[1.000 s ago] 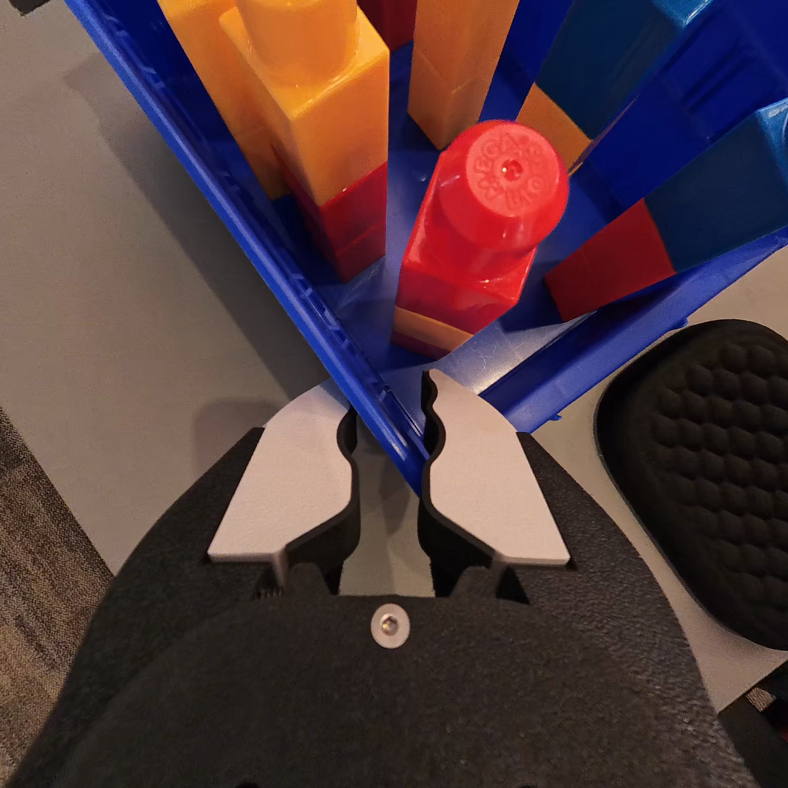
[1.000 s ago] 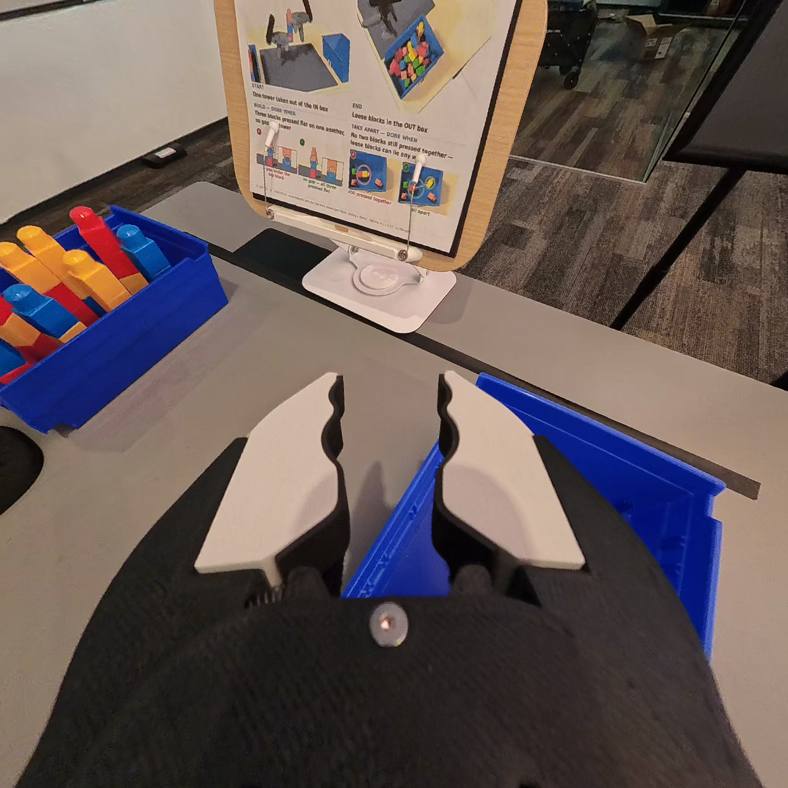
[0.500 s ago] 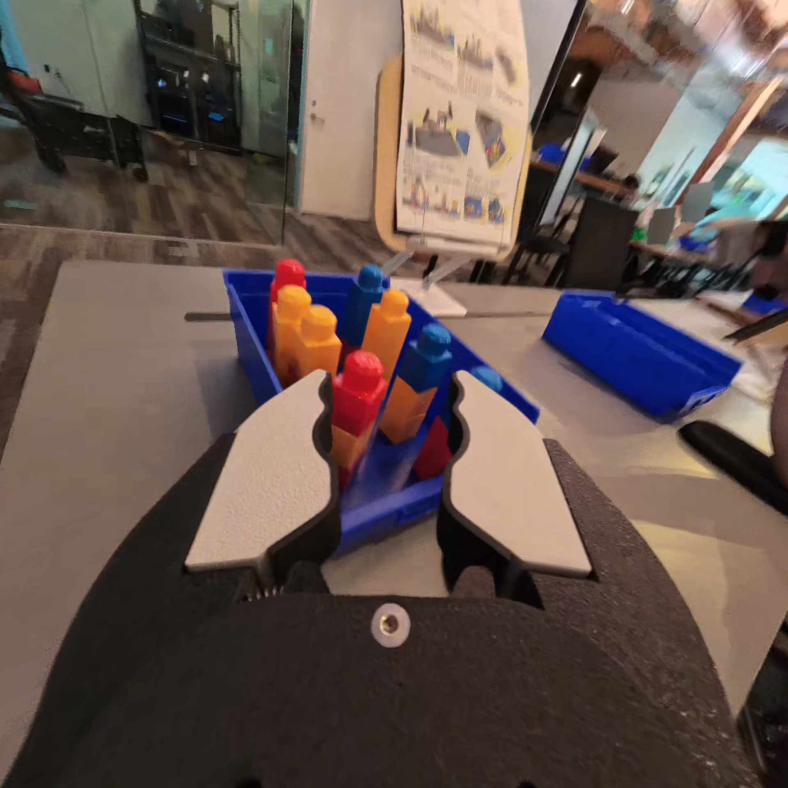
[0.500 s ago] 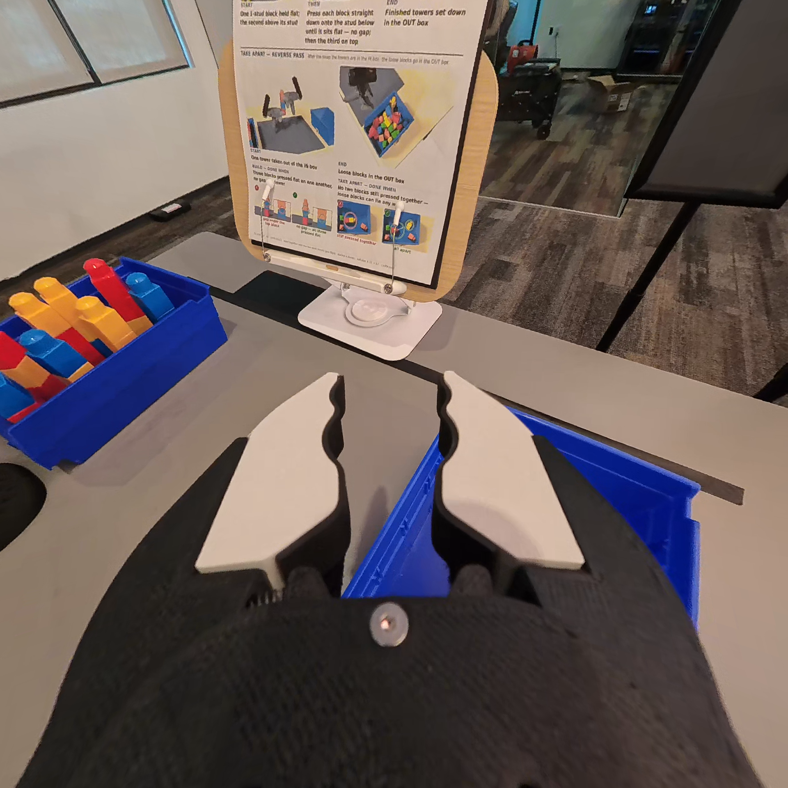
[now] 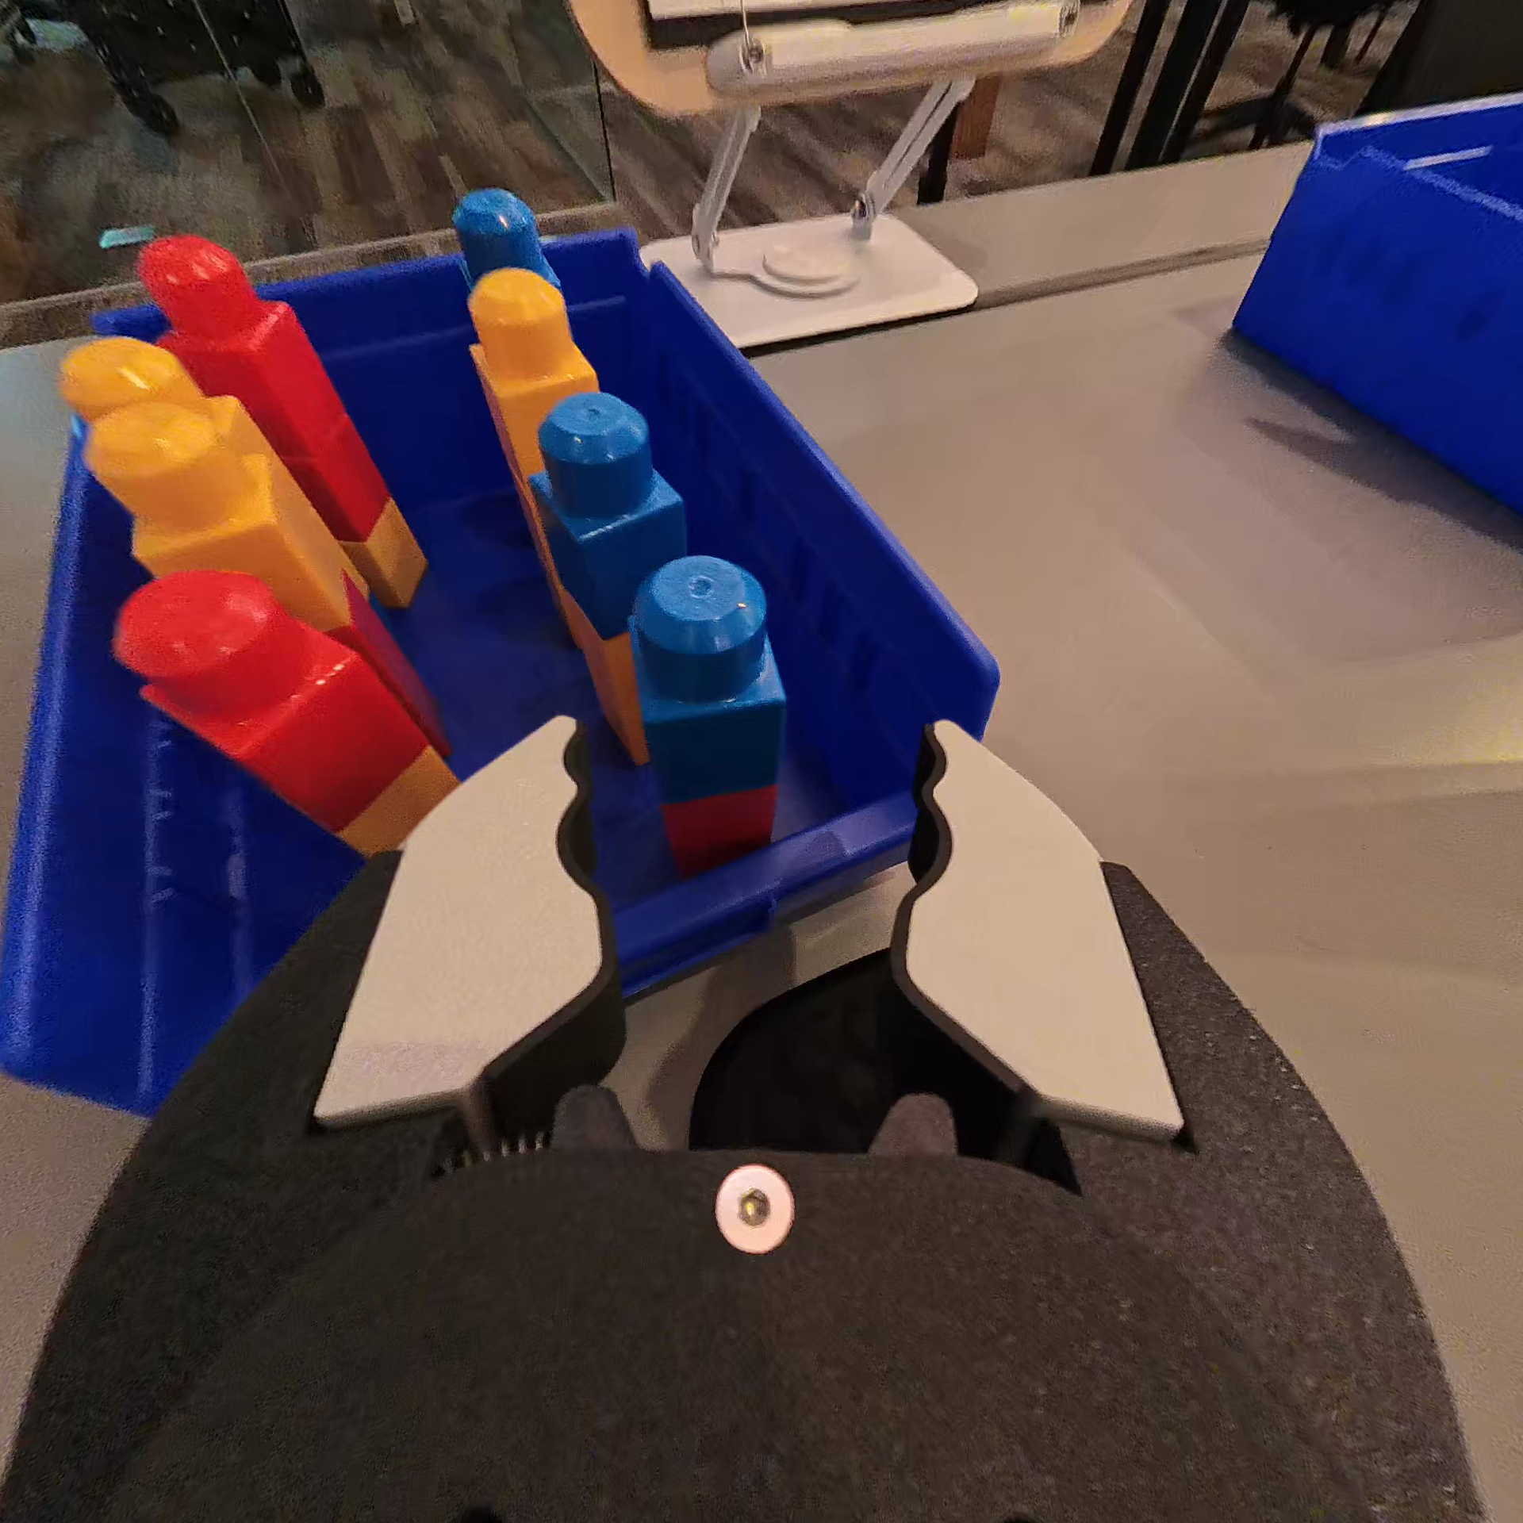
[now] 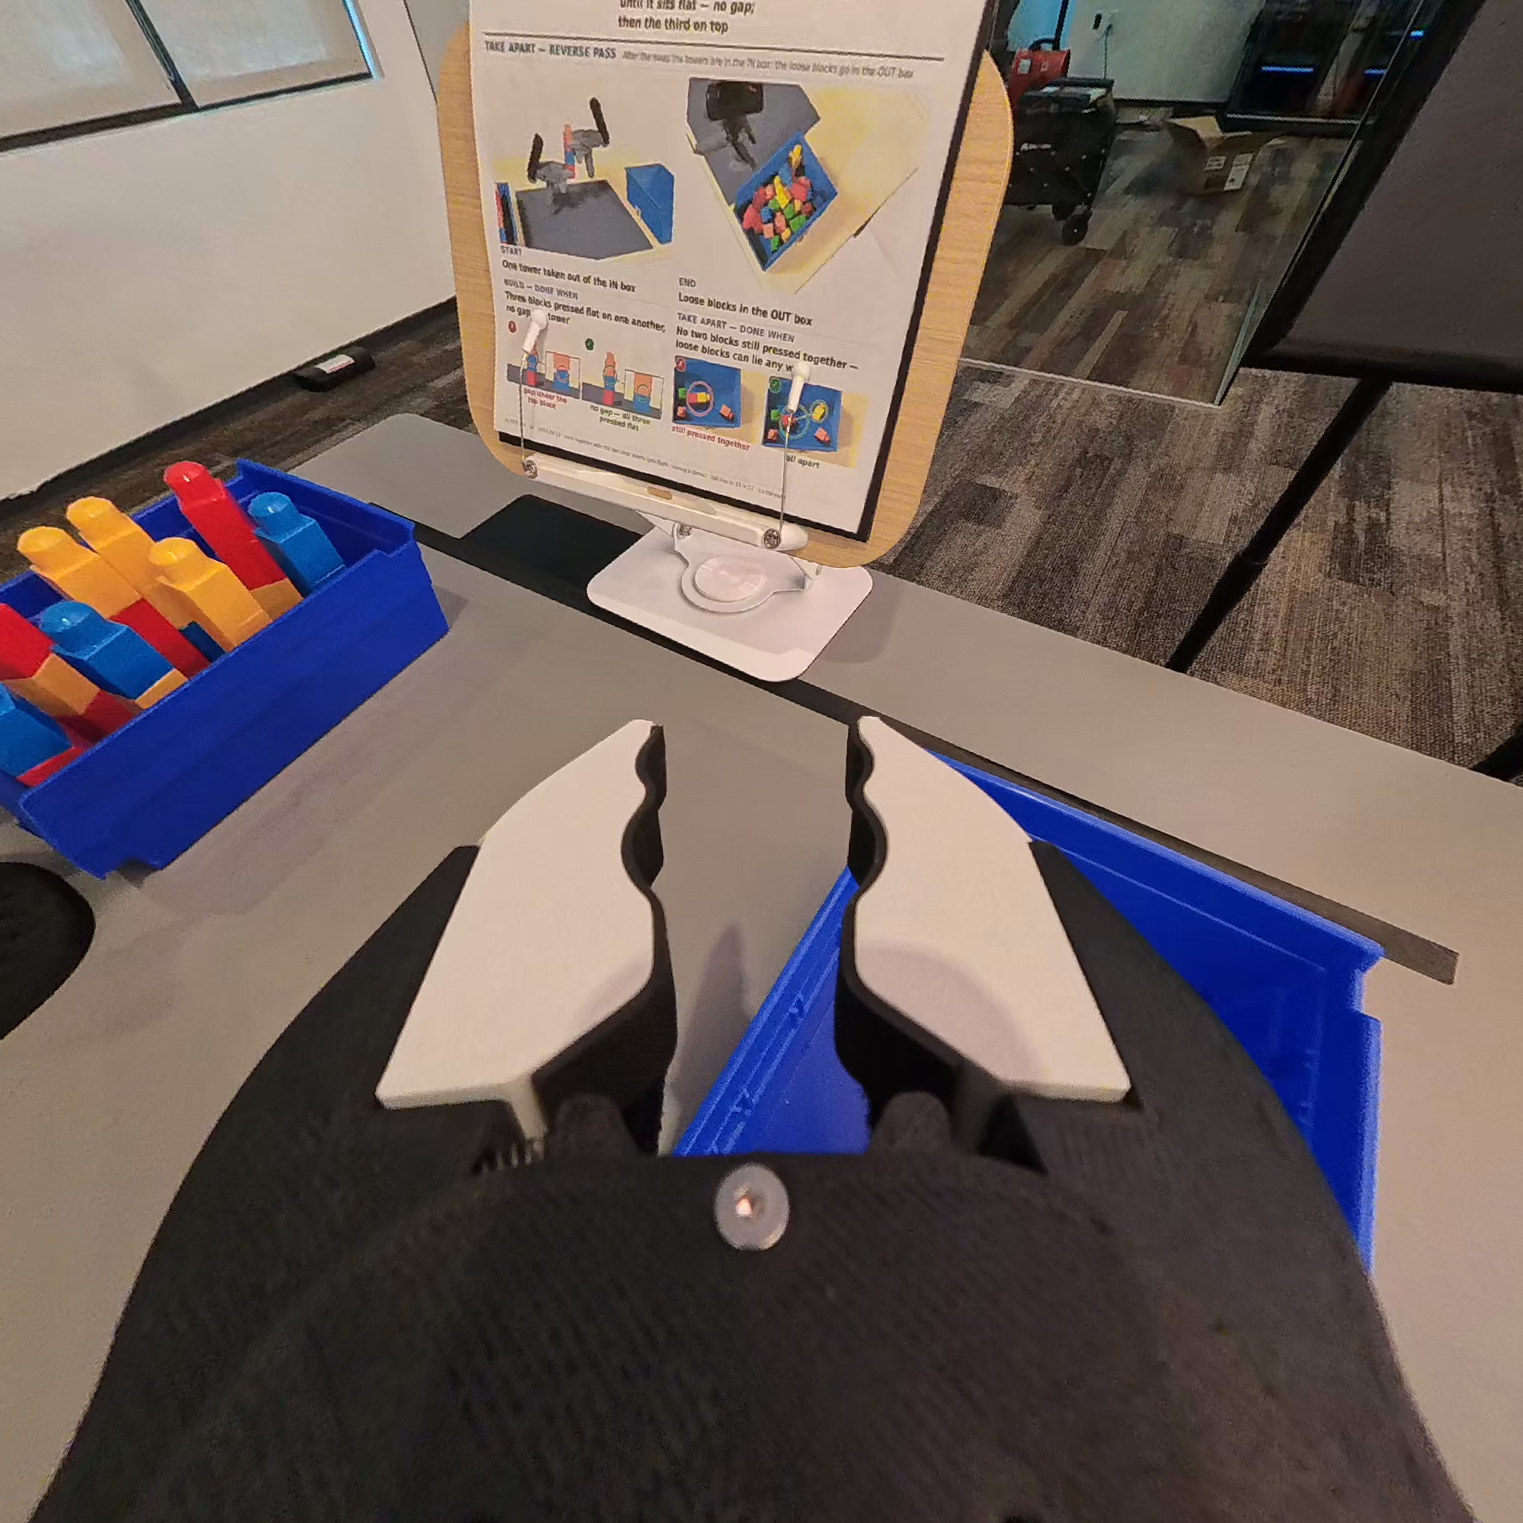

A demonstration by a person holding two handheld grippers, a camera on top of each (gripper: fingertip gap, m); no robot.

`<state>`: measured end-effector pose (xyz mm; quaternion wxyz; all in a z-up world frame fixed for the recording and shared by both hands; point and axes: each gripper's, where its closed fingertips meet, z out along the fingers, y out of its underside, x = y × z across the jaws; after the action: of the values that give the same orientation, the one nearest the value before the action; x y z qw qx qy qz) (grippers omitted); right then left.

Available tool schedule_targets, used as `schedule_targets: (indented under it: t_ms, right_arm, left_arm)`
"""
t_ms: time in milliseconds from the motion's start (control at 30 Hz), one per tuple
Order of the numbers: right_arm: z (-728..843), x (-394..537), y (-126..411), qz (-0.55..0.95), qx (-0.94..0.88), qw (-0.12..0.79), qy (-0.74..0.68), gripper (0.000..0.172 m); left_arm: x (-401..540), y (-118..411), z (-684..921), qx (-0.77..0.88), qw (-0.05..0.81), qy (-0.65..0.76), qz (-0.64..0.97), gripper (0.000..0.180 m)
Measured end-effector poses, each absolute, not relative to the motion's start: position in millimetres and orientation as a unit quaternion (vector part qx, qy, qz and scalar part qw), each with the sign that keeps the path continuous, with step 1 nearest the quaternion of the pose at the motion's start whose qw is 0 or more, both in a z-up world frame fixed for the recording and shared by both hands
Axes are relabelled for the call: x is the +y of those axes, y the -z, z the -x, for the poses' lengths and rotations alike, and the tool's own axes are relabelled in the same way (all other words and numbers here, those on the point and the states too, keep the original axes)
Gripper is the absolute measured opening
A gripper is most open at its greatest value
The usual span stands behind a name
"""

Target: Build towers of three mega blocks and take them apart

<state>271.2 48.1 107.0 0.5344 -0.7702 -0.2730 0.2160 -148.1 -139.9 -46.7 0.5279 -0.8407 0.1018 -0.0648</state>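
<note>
Where the grey counter (image 6: 511,742) runs toward the room, a dark strip crosses it just ahead of a white stand (image 6: 729,606) that props up a wood-edged instruction board (image 6: 725,247). Beyond the counter lies mottled grey-brown flooring, with a white wall and window frames on the left in the right wrist view, and glass partitions and a dark wheeled cart (image 6: 1063,156) farther back.

At the left side of the counter sits a blue bin (image 5: 832,569) packed with upright towers of mega blocks (image 5: 709,709) in red, yellow and blue. The left gripper (image 5: 754,775) hangs over the bin's near corner with its jaws spread wide, holding nothing; the nearest blue-topped tower stands beyond the fingertips, untouched.

A second blue bin (image 6: 1220,931) rests at the right of the counter. The right gripper (image 6: 754,746) hovers above its near-left edge, jaws partly apart and bare.
</note>
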Motion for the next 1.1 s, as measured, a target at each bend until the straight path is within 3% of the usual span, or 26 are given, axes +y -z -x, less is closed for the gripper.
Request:
schedule_targets:
  t_ms: [367, 533, 600, 667, 733, 833, 967, 1100]
  right_arm:
    - [-269, 48, -103, 0.774, -0.279, 0.523, -0.222, 0.043]
    - [-273, 49, -104, 0.773, -0.274, 0.524, -0.23, 0.043]
    - [-273, 49, -102, 0.775, -0.274, 0.521, -0.232, 0.043]
    - [-272, 50, -102, 0.775, -0.275, 0.52, -0.231, 0.043]
    - [-270, 48, -107, 0.767, -0.277, 0.53, -0.232, 0.043]
    - [-258, 41, -124, 0.734, -0.293, 0.563, -0.243, 0.042]
    - [-204, -5, -147, 0.641, -0.388, 0.568, -0.341, 0.042]
    - [-142, -94, -151, 0.514, -0.529, 0.479, -0.477, 0.042]
  left_arm:
    - [-120, 76, 148, 0.1, 0.465, 0.004, 0.879, 0.057]
    - [-122, 89, 152, 0.097, 0.445, -0.002, 0.89, 0.057]
    - [-120, 92, 156, 0.1, 0.437, -0.018, 0.894, 0.04]
    - [-121, 88, 157, 0.108, 0.426, -0.024, 0.898, 0.038]
    - [-120, 60, 161, 0.116, 0.443, -0.046, 0.888, 0.039]
    - [-121, -26, 144, 0.14, 0.523, -0.032, 0.84, 0.038]
    - [-124, -124, 75, 0.227, 0.606, 0.096, 0.757, 0.038]
    - [-134, -173, -9, 0.324, 0.605, 0.29, 0.667, 0.037]
